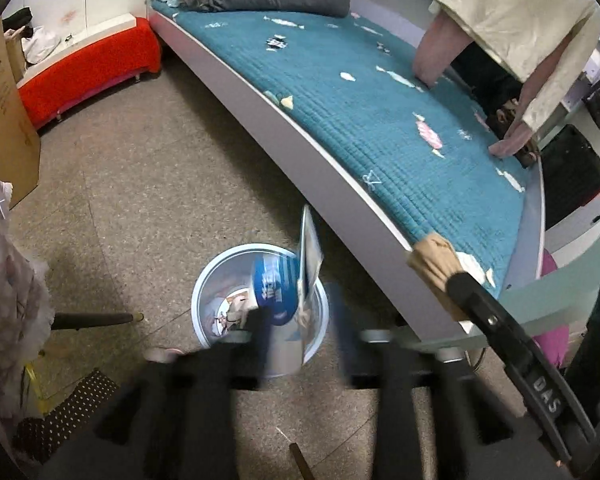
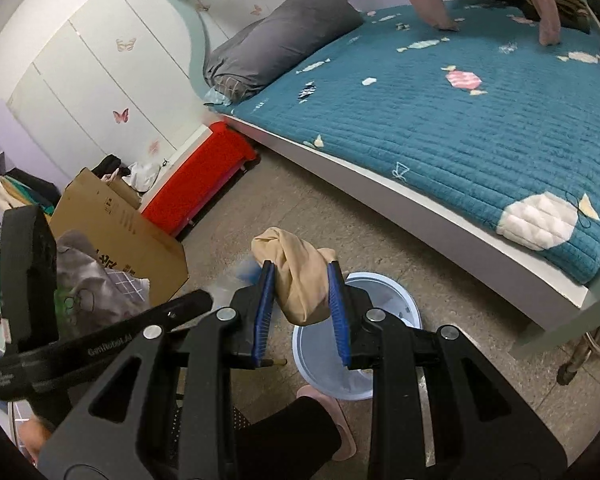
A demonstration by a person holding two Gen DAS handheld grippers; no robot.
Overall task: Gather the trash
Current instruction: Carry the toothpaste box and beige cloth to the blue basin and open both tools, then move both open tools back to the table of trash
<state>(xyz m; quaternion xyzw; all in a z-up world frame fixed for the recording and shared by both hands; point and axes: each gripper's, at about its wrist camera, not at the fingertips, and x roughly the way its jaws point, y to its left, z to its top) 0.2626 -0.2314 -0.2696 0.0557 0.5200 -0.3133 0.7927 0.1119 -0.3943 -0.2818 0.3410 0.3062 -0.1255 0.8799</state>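
Over the bin (image 1: 220, 280): dropping trash, both sides.
L gripper (image 1: 300, 336) jaws apart, blue packet (image 1: 276, 288) falling in; R gripper (image 2: 302, 312) jaws clamp tan wad (image 2: 300, 280) — I'd centre over rim before letting go.

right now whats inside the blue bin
A blue and white packet and a flat sheet stick up out of the blue bin, with crumpled scraps below. The bottom is hidden.

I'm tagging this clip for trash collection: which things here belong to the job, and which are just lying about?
Job:
- bin
- blue packet dropping into it
- flat wrapper beside it
- tan bundle clamped in right gripper
- left gripper, open

Lying about:
- bed
- grey pillow
- red bench
- cardboard box
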